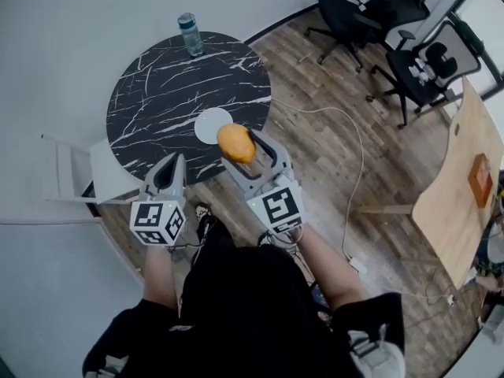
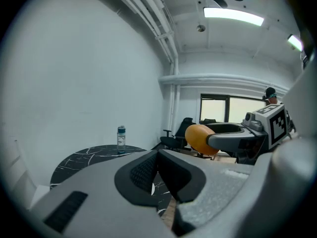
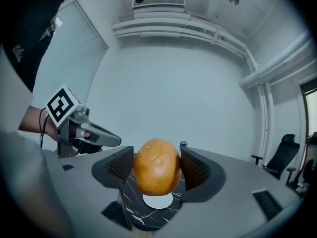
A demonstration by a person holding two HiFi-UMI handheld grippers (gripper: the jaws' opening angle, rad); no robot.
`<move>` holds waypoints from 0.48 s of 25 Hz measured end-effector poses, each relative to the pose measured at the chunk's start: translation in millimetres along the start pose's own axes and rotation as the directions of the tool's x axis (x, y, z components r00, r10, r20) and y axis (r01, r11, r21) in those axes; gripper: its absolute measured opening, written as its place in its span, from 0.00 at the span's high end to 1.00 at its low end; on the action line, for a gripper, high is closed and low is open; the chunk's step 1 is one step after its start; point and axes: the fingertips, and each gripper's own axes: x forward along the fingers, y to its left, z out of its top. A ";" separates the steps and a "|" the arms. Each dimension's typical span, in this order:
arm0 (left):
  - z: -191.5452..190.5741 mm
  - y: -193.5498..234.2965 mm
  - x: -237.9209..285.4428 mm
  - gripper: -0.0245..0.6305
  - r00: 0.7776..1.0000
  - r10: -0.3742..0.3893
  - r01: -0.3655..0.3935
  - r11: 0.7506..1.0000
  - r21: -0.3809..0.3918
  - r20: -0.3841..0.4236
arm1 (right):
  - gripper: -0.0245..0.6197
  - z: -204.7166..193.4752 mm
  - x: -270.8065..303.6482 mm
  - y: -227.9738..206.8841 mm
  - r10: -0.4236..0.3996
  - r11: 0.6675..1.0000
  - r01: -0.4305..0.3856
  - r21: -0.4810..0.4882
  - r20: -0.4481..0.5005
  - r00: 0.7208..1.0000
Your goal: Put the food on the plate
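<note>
An orange-brown round bun (image 1: 235,142) hangs just above the near edge of the round black marble table (image 1: 157,85), with my right gripper (image 1: 239,146) shut on it. The right gripper view shows the bun (image 3: 157,166) between both pads, directly over a small white plate (image 3: 157,201). In the head view that plate (image 1: 209,124) lies on the table just beyond the bun. My left gripper (image 1: 170,175) hovers at the table's front edge, left of the bun, shut with nothing in it. From the left gripper view the bun (image 2: 197,138) is off to the right.
A water bottle (image 1: 190,34) stands at the table's far edge. A white chair (image 1: 87,172) sits left of the table. Black office chairs (image 1: 370,10) and a wooden table (image 1: 453,195) are to the right, and a cable (image 1: 354,140) runs across the wooden floor.
</note>
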 end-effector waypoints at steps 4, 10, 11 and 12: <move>2.4 20.9 31.8 0.96 0.991 -0.132 0.130 0.991 -0.042 -0.040 | 0.51 -6.6 30.5 -6.9 -0.036 0.999 0.036 0.006 -0.053 0.998; -1.1 54.6 74.8 0.96 0.961 -0.257 0.253 0.966 -0.044 -0.102 | 0.51 -22.2 79.7 -11.0 -0.096 0.993 0.104 0.059 -0.127 0.987; -2.4 61.4 79.9 0.96 0.957 -0.269 0.266 0.963 -0.043 -0.110 | 0.51 -25.2 87.1 -11.6 -0.110 0.991 0.119 0.065 -0.139 0.984; -4.1 69.4 84.6 0.96 0.953 -0.279 0.276 0.960 -0.044 -0.118 | 0.51 -27.9 94.5 -11.8 -0.123 0.989 0.134 0.067 -0.151 0.981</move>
